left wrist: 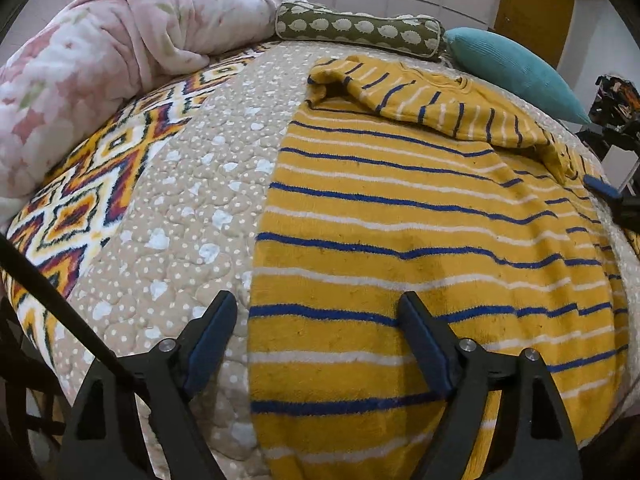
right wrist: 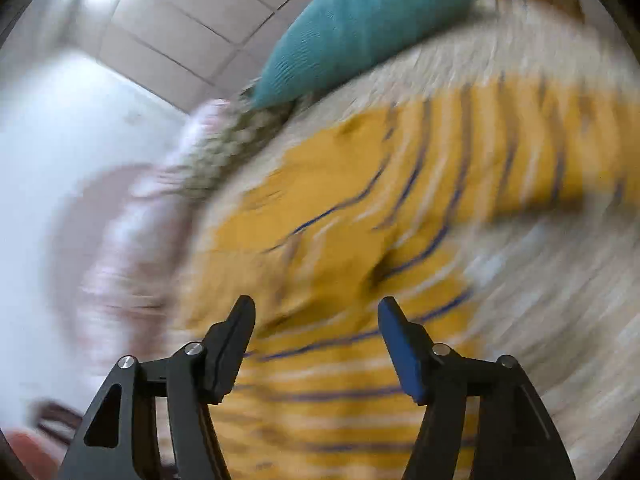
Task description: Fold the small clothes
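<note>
A yellow sweater (left wrist: 400,216) with blue and white stripes lies flat on the beige dotted quilt (left wrist: 200,208). Its left sleeve (left wrist: 400,92) is folded across the chest. My left gripper (left wrist: 318,308) is open and empty, its jaws straddling the sweater's left hem edge just above the cloth. My right gripper (right wrist: 316,312) is open and empty over the sweater (right wrist: 340,240); this view is motion-blurred. The right sleeve (right wrist: 540,144) stretches out to the right. The right gripper's blue-padded fingertip (left wrist: 600,188) shows at the sweater's far right edge in the left wrist view.
A pink floral blanket (left wrist: 100,68) is bunched at the far left. An olive bolster (left wrist: 360,30) and a teal cushion (left wrist: 512,68) lie along the back; the teal cushion (right wrist: 360,28) also shows in the right wrist view. A zigzag patterned blanket (left wrist: 92,184) lies left of the quilt.
</note>
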Demonstrator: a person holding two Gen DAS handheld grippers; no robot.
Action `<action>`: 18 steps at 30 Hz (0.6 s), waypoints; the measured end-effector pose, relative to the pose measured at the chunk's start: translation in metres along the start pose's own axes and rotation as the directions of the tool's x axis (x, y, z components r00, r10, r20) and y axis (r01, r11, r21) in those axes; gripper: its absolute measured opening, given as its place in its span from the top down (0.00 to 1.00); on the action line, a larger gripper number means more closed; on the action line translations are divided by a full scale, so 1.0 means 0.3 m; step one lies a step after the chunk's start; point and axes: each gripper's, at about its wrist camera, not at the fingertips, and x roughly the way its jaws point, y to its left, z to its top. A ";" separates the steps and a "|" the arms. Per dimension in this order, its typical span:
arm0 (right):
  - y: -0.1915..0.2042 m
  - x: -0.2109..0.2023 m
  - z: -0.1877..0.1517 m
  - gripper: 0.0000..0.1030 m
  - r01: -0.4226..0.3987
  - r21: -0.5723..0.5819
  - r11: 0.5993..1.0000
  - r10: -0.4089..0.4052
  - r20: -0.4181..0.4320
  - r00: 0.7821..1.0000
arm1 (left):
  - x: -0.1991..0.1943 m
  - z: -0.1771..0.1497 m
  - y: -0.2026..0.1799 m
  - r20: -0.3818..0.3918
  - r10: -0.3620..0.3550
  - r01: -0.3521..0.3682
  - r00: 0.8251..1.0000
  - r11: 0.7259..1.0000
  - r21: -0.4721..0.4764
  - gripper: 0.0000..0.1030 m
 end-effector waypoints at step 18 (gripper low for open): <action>0.104 0.058 0.094 0.92 0.082 -0.061 0.995 -0.075 0.119 0.990 | 0.009 -0.014 -0.006 0.028 0.008 -0.008 1.000 1.000 0.010 0.15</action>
